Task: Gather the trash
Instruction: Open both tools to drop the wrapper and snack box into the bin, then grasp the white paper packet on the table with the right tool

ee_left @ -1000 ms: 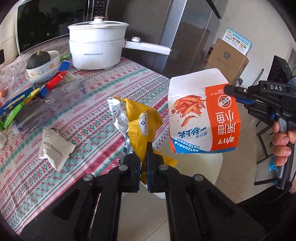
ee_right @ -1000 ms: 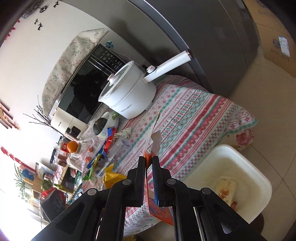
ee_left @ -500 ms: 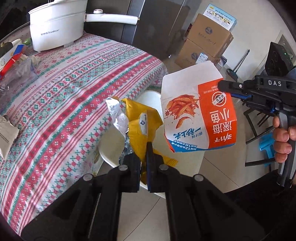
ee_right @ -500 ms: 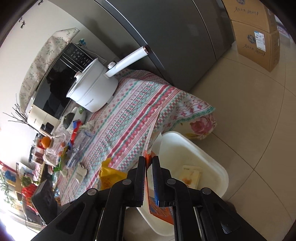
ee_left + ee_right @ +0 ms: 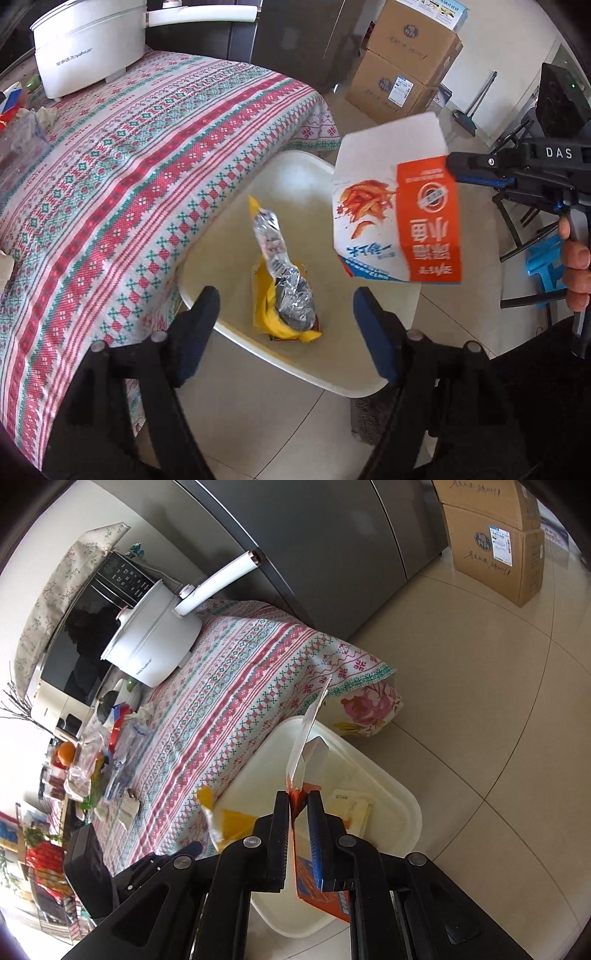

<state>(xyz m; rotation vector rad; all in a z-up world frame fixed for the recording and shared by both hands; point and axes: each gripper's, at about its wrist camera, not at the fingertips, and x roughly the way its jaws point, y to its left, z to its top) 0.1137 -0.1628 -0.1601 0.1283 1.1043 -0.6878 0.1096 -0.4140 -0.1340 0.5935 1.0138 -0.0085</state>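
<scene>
My left gripper (image 5: 284, 328) hangs over the white bin (image 5: 295, 162) on the floor, and its jaws are opening wide. A yellow and silver wrapper (image 5: 284, 295) lies free in the bin below the fingers, which do not touch it. My right gripper (image 5: 298, 795) is shut on the edge of a flattened orange and white snack box (image 5: 306, 738). In the left wrist view the snack box (image 5: 399, 214) hangs above the bin's right side from the right gripper (image 5: 454, 166). A pale packet (image 5: 351, 805) also lies in the bin (image 5: 402, 797).
The table with the patterned cloth (image 5: 129, 166) borders the bin on the left. It carries a white electric pot (image 5: 85, 44) and loose packaging at its far end (image 5: 110, 768). Cardboard boxes (image 5: 402, 62) and a grey fridge (image 5: 332, 554) stand behind. A blue stool (image 5: 543, 266) stands on the right.
The left jaws have opened and the yellow and silver wrapper has dropped into the bin. Both grippers have moved from the table's edge to over the bin and sunk lower.
</scene>
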